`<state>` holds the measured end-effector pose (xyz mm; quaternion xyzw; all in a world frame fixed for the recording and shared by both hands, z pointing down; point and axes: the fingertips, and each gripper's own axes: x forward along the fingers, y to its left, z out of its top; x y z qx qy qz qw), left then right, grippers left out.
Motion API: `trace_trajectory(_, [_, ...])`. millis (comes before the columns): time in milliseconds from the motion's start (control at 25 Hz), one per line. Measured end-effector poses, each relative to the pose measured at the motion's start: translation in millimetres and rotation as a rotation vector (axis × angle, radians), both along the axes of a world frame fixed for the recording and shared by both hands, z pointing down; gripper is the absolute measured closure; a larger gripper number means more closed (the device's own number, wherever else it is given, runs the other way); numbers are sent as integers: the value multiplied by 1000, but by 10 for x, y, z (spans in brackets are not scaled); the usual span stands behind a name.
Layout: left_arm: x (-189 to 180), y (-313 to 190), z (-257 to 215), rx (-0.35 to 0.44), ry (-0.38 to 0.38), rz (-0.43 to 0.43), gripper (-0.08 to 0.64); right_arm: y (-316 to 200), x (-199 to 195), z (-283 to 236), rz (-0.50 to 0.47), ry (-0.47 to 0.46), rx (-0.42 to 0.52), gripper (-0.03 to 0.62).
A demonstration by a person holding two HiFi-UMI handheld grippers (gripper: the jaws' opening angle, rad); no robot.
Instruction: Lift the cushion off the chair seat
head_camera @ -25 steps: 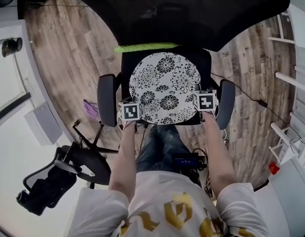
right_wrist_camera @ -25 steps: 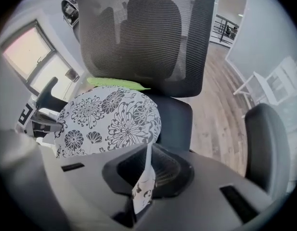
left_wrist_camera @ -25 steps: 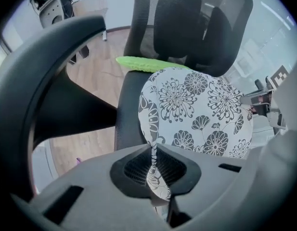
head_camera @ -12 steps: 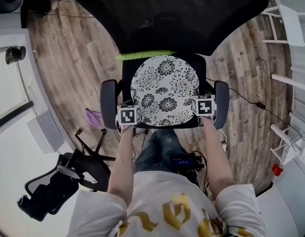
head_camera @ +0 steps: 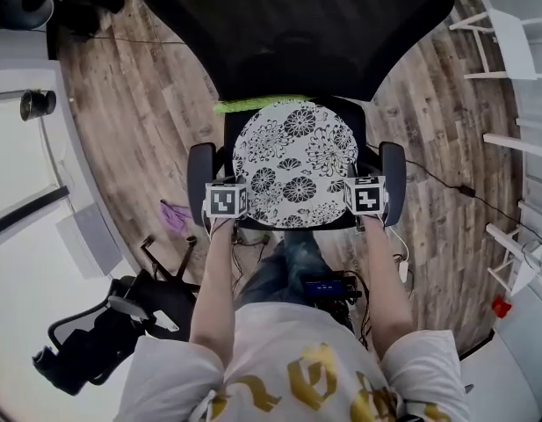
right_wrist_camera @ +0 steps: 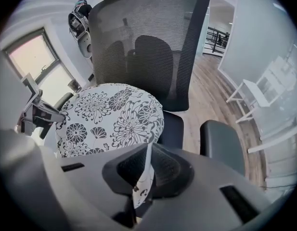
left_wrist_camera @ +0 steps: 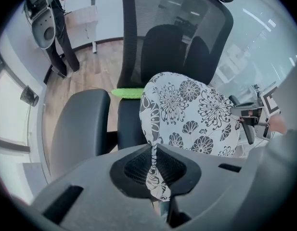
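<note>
Printed cotton-like fabric, white ground with black flower heads: one round cushion (head_camera: 292, 161), thin and padded, located over the black chair seat (head_camera: 360, 114), between the two armrests (head_camera: 200, 181) and in front of the mesh backrest (head_camera: 297, 25). Condition: front edge raised and the disc tilted up toward the holder. The near part looks clear of the seat, though whether the rear edge touches it cannot be judged from these angles. Left gripper (left_wrist_camera: 157, 186): jaws closed on a pinched fold of the cushion's cover at its front-left rim. Right gripper (right_wrist_camera: 142, 184): jaws likewise clamped on a fold of cover at the front-right rim. Handling, by estimate: light, soft and limp, likely to sag between the two holds and swing if moved unevenly. The cover cloth is loose enough to pinch, and thin enough that a shallow bite might slip. Recommended holds: the rim seam at two points well apart, as presently taken, with both sides kept level. Accessory: a lime-green strip (head_camera: 253, 105) lying at the seat's rear, just behind the cushion, nature unclear.
</note>
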<state>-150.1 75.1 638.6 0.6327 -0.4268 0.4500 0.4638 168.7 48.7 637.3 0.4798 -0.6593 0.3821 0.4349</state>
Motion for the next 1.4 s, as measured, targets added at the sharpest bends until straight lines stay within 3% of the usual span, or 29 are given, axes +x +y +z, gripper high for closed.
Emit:
trace_trajectory(320, [-93, 72, -228, 2, -15, 26, 535, 195, -51, -192, 24, -29, 7, 568])
trace_trajectory(640, [-305, 261, -531, 40, 14, -3, 535, 456, -208, -444, 40, -58, 39, 568])
trace_trajectory(1120, [-155, 216, -1131, 179, 136, -21, 535, 676, 2, -858, 208, -102, 130, 568])
trace_trajectory(1400, [-196, 157, -1359, 228, 133, -21, 535, 716, 66, -1081, 198, -135, 182, 568])
